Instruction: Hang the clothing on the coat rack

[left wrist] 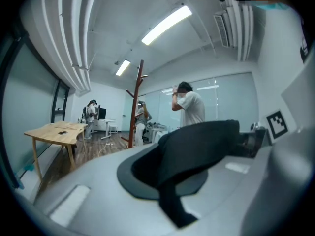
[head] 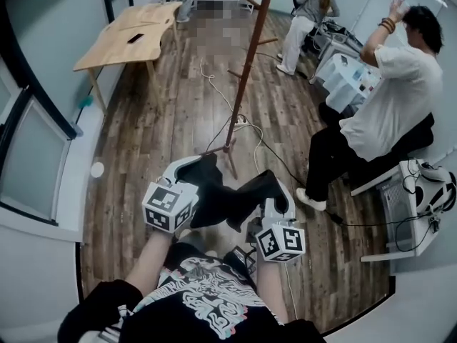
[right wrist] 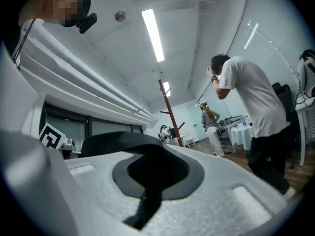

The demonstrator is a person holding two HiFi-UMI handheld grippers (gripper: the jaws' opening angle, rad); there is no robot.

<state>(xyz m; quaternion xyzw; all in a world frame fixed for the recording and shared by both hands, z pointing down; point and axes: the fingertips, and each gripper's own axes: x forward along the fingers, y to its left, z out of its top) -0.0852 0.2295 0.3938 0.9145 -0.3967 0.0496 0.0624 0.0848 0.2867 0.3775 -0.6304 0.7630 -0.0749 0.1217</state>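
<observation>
Above wooden floor (head: 164,120), left hand-held gripper (head: 190,167) and right hand-held gripper (head: 275,189) clamp black garment (head: 221,202).

The clothing (head: 225,200) is plain black with no pattern. The left gripper (head: 194,168) and right gripper (head: 277,191) are pale grey, and each carries a cube (head: 170,207) of black-and-white square markers. The coat rack (head: 250,63) is reddish brown. The floor (head: 164,134) is dark brown wood-grain planks, and the counter (head: 125,41) is light honey wood. The nearby person (head: 393,98) wears a white shirt and black trousers.
</observation>
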